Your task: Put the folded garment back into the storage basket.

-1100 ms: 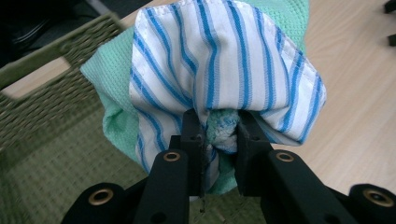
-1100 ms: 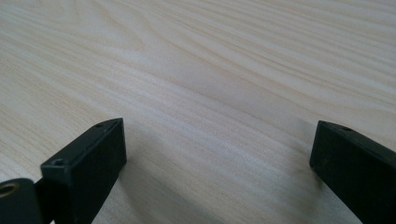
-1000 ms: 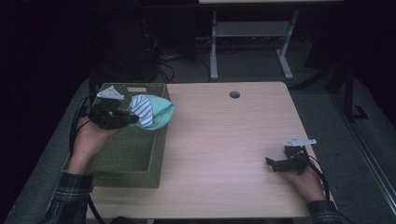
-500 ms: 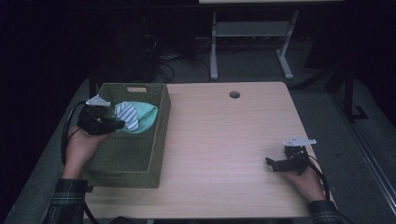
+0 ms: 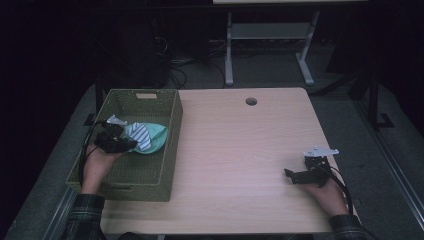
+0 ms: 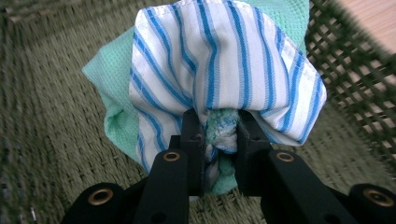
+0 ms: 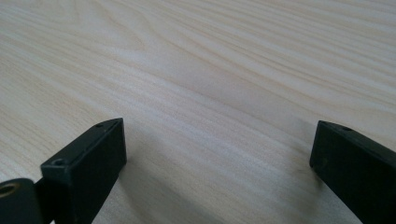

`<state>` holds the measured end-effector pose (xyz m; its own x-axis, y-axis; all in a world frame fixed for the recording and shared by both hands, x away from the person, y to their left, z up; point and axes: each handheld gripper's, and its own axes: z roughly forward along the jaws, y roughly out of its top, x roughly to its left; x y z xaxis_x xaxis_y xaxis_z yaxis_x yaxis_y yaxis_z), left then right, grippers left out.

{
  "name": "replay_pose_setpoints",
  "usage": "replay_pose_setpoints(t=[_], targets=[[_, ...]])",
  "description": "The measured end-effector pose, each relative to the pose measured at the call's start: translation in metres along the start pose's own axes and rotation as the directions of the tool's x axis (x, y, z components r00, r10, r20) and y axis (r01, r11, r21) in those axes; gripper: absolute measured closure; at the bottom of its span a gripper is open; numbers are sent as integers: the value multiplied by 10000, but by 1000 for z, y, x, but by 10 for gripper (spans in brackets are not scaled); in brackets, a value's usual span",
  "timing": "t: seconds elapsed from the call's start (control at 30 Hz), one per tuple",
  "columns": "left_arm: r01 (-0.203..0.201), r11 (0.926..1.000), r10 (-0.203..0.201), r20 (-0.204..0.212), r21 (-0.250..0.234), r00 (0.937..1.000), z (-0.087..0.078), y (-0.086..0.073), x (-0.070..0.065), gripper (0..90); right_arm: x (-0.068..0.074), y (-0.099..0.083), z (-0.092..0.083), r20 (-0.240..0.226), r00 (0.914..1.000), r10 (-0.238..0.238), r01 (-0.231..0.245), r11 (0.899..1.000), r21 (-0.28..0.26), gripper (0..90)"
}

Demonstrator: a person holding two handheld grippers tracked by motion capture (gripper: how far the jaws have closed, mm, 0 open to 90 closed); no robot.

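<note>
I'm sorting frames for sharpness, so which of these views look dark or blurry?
High view: dim, the room black, the table evenly lit. Left gripper view: the striped cloth is sharp, while the basket weave smears at the edges. Right gripper view: bright, the near fingers soft, casting shadows on the wood.

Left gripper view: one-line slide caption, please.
Left gripper pinches bunched striped cloth and mint cloth inside the woven basket.
</note>
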<state>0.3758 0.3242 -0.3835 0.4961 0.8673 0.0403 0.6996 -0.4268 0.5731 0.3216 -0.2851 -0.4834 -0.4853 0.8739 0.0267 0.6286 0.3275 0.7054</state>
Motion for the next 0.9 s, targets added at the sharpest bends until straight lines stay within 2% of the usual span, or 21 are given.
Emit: replay_pose_setpoints(t=[0.17,0.37,0.53,0.67,0.83,0.9], targets=[[36,9998,-39,125,219,9999,7,-3,0,740,0,0,0,5,10000,4,-4,10000,0,32],[158,9995,-161,99,261,9998,8,-5,2,706,0,0,0,-5,10000,-1,1,10000,2,32],[244,9995,-246,130,190,9996,8,-6,3,613,0,0,0,-31,10000,2,-2,10000,17,32],[462,9988,-463,76,141,9989,7,-5,4,507,0,0,0,-34,10000,-12,12,10000,15,32],[558,9983,-558,51,-172,9984,-2,-1,3,379,0,0,0,-26,10000,-20,20,10000,12,32],[577,9978,-571,177,-323,9982,-6,1,1,331,0,0,0,-25,10000,-22,22,10000,10,32]])
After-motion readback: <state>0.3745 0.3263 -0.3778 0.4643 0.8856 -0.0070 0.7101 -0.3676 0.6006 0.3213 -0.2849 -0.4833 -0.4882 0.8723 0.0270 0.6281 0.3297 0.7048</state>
